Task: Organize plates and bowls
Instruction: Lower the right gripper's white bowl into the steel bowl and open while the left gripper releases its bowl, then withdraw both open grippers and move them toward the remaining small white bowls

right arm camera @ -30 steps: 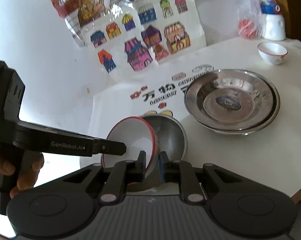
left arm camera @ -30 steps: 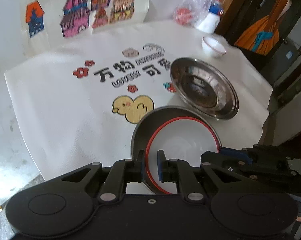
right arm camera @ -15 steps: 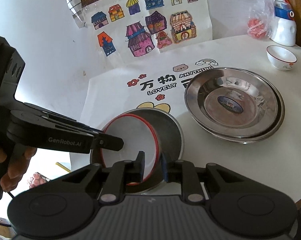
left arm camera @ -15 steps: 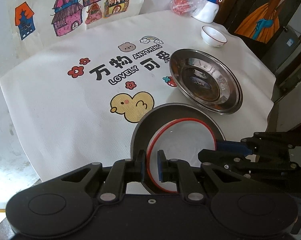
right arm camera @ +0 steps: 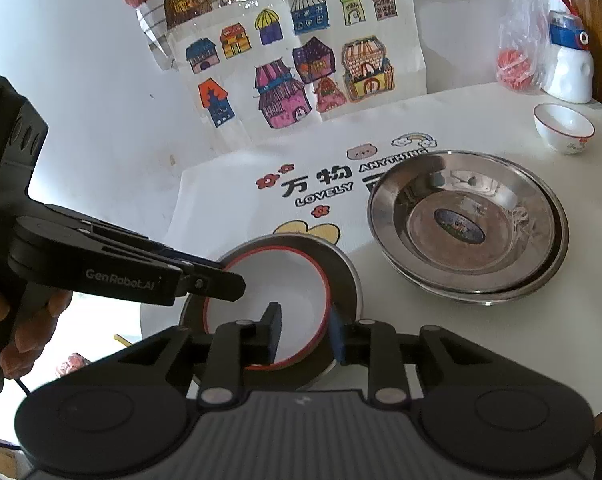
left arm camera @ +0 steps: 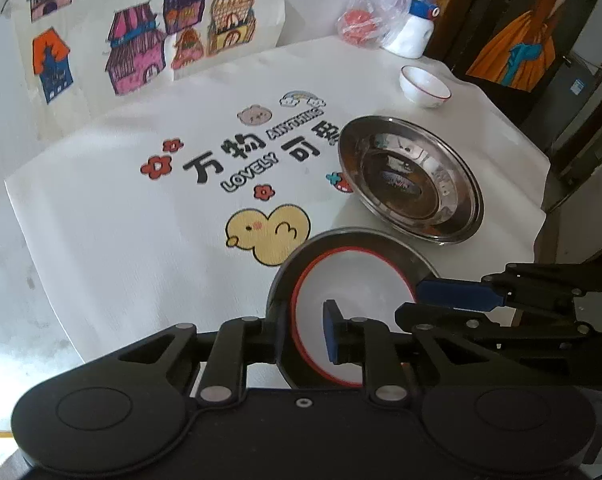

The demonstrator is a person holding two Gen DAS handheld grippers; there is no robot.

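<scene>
My left tongs (left arm camera: 303,330) and right tongs (right arm camera: 305,334) both stand apart astride the rim of the red-rimmed white bowl (right arm camera: 279,300) nested in the steel bowl (right arm camera: 347,276) low in frame, so I could snag it lifting off.

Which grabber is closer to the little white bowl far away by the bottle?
Right, I think. Both grippers, left and right, are open around the red-rimmed bowl at the near edge, far from the small white bowl. The right one sits on its side.
</scene>
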